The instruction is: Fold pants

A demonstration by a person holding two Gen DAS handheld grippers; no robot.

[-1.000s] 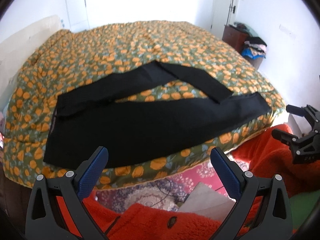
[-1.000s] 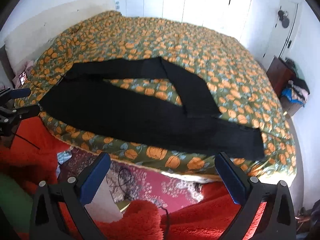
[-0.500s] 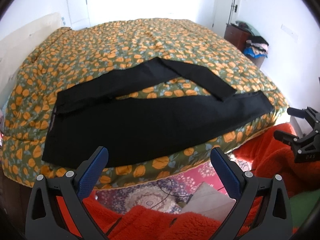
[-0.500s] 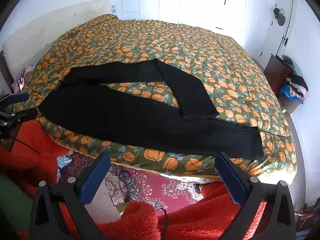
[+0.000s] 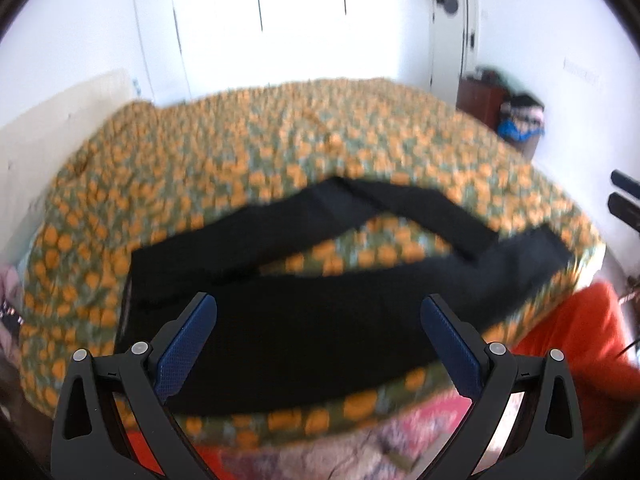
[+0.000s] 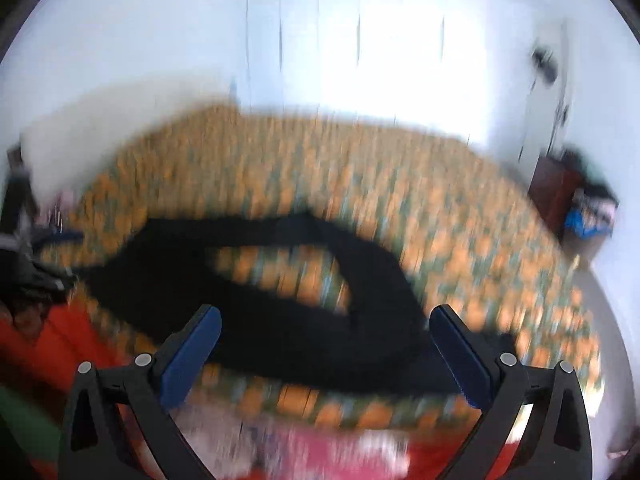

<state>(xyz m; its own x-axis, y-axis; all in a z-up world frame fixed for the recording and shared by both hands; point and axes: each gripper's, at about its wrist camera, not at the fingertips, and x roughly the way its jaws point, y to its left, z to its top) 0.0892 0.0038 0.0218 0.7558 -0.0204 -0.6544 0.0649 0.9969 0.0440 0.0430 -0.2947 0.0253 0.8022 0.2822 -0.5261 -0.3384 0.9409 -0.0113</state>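
Black pants lie spread on the bed near its front edge, waist to the left. One leg runs straight to the right; the other bends back over itself in a V. The same pants fill the lower middle of the blurred right wrist view. My left gripper hangs open above the front edge of the pants, its blue pads wide apart and empty. My right gripper is open too, over the pants' right half, holding nothing. The right gripper's tips show at the left wrist view's right edge.
The bed wears a green quilt with orange pumpkins. A person's red fleece sleeve sits at the lower right. A patterned pink rug covers the floor below. A brown dresser with clothes stands by the door. A pale headboard lies at left.
Both grippers have moved forward and lower toward the bed; the pants now loom larger and both views are motion-blurred. The pants lie as before. Both grippers stay open.
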